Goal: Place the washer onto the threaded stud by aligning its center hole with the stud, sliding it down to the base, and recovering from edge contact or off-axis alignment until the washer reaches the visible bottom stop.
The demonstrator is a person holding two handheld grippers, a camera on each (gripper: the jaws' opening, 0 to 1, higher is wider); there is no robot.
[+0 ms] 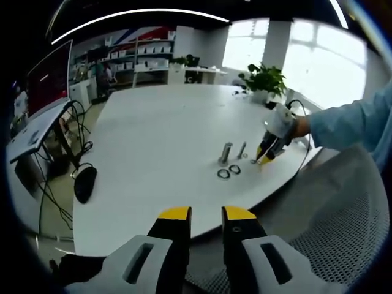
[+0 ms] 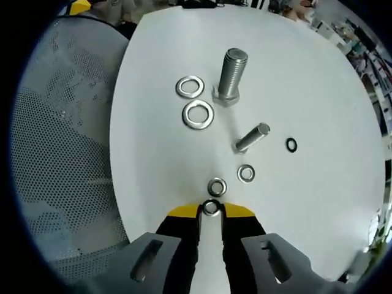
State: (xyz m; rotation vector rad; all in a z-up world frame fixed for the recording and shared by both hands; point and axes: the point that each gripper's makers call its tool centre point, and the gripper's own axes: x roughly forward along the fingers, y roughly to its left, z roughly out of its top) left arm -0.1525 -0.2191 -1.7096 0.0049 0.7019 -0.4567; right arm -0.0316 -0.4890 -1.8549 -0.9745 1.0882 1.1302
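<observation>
One small washer point(image 2: 211, 207) sat pinched between the yellow tips of the right gripper point(image 2: 211, 209), low over the white table point(image 2: 153, 159). So the picking-up step looked done, or very nearly, and the carrying step was next.

The small threaded stud point(image 2: 251, 137) stood just ahead of the gripper and a bit to the right, leaning in this view (the round lens may bend it, so I could not tell how straight it really was). Two more small washers point(image 2: 217, 186) point(image 2: 246, 173) lay flat between the gripper and the stud. A small black ring point(image 2: 291, 145) lay just past the stud. Farther off stood a big bolt point(image 2: 231, 76) with two large washers point(image 2: 190, 86) point(image 2: 198, 114) beside it.

The next move, I think, called for lifting the held washer, bringing its hole right over the top of the stud, and tipping it flat so it would not catch on the threads.

In the left gripper view, the left gripper point(image 1: 206, 215) was open and held nothing. It hung over the near edge of the table, well apart from the parts.
</observation>
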